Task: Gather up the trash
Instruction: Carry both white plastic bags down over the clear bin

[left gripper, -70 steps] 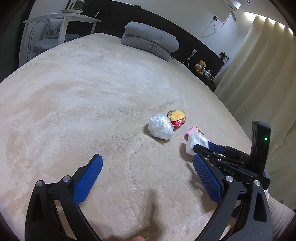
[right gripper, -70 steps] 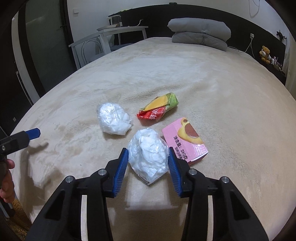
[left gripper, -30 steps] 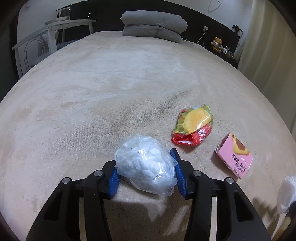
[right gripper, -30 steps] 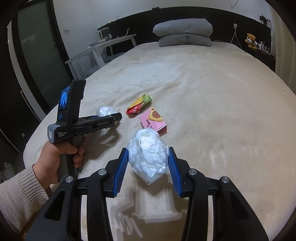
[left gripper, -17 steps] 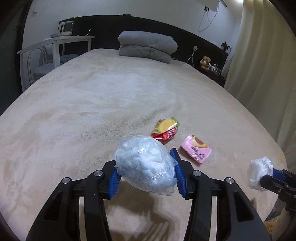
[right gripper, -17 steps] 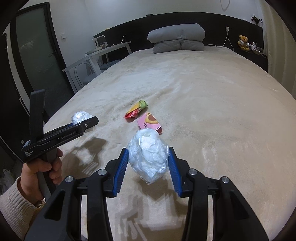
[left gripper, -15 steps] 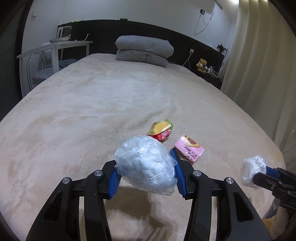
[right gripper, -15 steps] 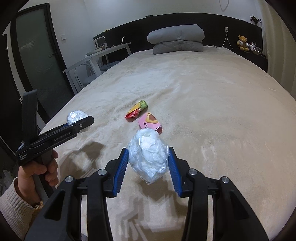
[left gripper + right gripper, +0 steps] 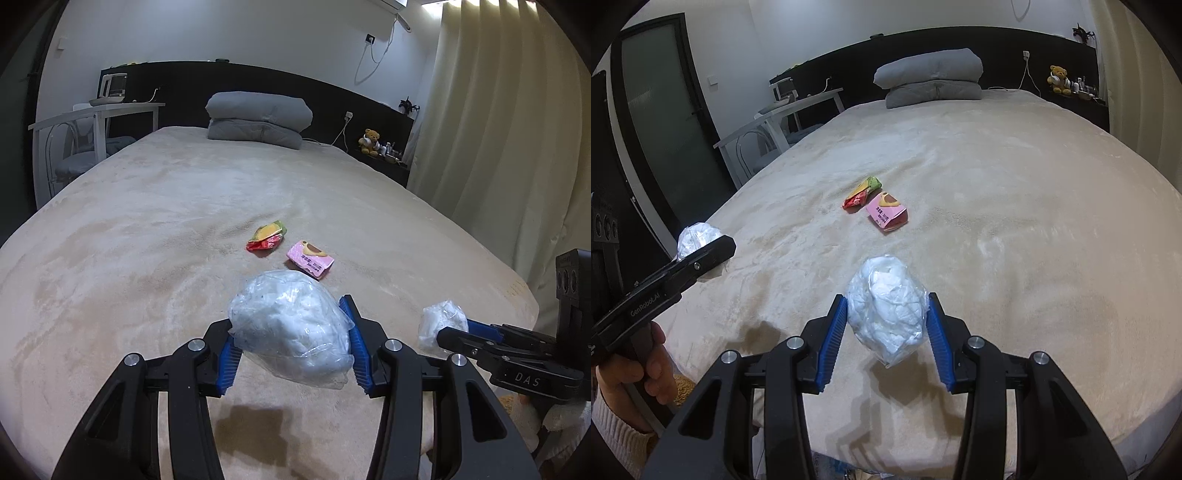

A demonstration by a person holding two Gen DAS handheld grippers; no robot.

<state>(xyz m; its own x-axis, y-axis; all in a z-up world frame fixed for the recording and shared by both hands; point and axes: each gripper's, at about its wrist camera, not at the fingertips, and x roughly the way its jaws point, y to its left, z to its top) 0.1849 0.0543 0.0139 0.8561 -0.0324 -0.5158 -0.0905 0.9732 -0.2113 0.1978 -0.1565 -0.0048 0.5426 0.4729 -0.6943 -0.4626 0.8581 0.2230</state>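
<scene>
My left gripper point(image 9: 291, 339) is shut on a clear plastic bag of white crumpled tissue point(image 9: 291, 328), held above the beige bed point(image 9: 147, 229). My right gripper point(image 9: 886, 328) is shut on a second bag of white tissue point(image 9: 886, 306), also lifted off the bed. Each gripper shows in the other's view: the right gripper point(image 9: 448, 326) at the lower right, the left gripper point(image 9: 701, 245) at the left with its bag point(image 9: 696, 236). A red, yellow and green snack wrapper point(image 9: 266, 240) and a pink packet point(image 9: 309, 258) lie side by side mid-bed.
A folded grey duvet point(image 9: 258, 120) sits at the head of the bed. A white desk and chair point(image 9: 85, 140) stand to the left, cream curtains point(image 9: 498, 147) to the right. A teddy bear point(image 9: 369, 140) sits on the dark shelf. A hand in a cream sleeve point(image 9: 635, 373) holds the left gripper.
Both grippers have drawn back from the wrappers toward the foot of the bed, each carrying its tissue bag; the left one also rose. The wrappers look smaller and farther off.
</scene>
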